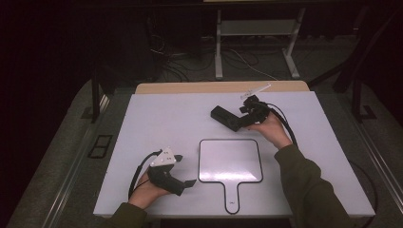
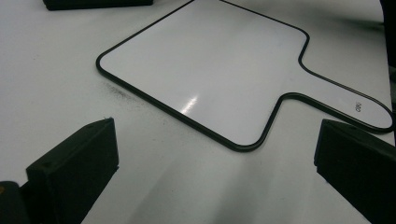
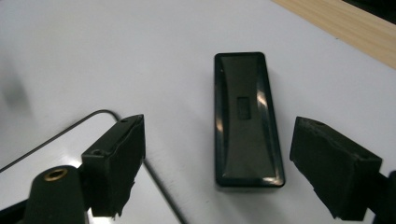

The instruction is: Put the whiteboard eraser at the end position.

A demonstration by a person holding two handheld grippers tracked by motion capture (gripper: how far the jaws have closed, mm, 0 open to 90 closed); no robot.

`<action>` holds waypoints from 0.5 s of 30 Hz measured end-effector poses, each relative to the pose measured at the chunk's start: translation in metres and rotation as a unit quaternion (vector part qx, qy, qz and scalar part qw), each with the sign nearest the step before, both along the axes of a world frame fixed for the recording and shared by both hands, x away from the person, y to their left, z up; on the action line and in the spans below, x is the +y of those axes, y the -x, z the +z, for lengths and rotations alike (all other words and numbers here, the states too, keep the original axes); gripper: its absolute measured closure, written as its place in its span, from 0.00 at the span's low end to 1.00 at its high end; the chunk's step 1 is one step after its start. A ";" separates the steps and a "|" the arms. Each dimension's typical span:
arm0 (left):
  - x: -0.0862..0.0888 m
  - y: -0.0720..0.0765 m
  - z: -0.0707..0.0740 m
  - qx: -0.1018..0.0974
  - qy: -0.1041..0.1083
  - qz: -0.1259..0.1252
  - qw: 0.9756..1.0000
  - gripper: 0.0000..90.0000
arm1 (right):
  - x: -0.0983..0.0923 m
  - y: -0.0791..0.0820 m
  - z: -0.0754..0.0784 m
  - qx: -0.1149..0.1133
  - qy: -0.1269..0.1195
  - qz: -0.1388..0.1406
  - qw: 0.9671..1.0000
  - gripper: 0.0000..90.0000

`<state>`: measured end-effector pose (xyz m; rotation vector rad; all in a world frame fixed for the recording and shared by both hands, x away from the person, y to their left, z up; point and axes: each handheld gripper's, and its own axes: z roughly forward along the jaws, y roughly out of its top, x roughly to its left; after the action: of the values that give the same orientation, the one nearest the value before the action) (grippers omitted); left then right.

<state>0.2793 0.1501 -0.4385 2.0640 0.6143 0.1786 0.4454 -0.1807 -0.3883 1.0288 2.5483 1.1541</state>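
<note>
Here the eraser (image 3: 247, 121) lies flat on the worktop (image 1: 157, 118), between the spread jaws of the right gripper (image 3: 215, 172), and neither pad touches it. The whiteboard (image 1: 230, 160) lies just beside it, nearer the person. The left gripper (image 2: 210, 177) rests by the board's handle, jaws apart and empty.

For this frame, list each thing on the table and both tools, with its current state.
Eraser: black, lying flat on the table, untouched, ahead of the right tool.
Whiteboard: small, with a handle, lying flat, wiped blank, handle toward the person.
Right tool: jaws open, nothing between the pads, just short of the eraser.
Left tool: jaws open, empty, low over the table beside the whiteboard.
Table: white top, faint dark smudge near the whiteboard's edge.
</note>
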 end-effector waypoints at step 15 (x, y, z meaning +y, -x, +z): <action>0.004 0.003 0.000 -0.004 -0.003 0.002 1.000 0.00 | -0.024 0.063 -0.015 -0.030 -0.056 0.007 0.998 0.18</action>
<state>0.2765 0.1546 -0.4382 2.0671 0.6132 0.1922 0.3827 -0.2046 -0.4036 0.9856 2.4726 1.3252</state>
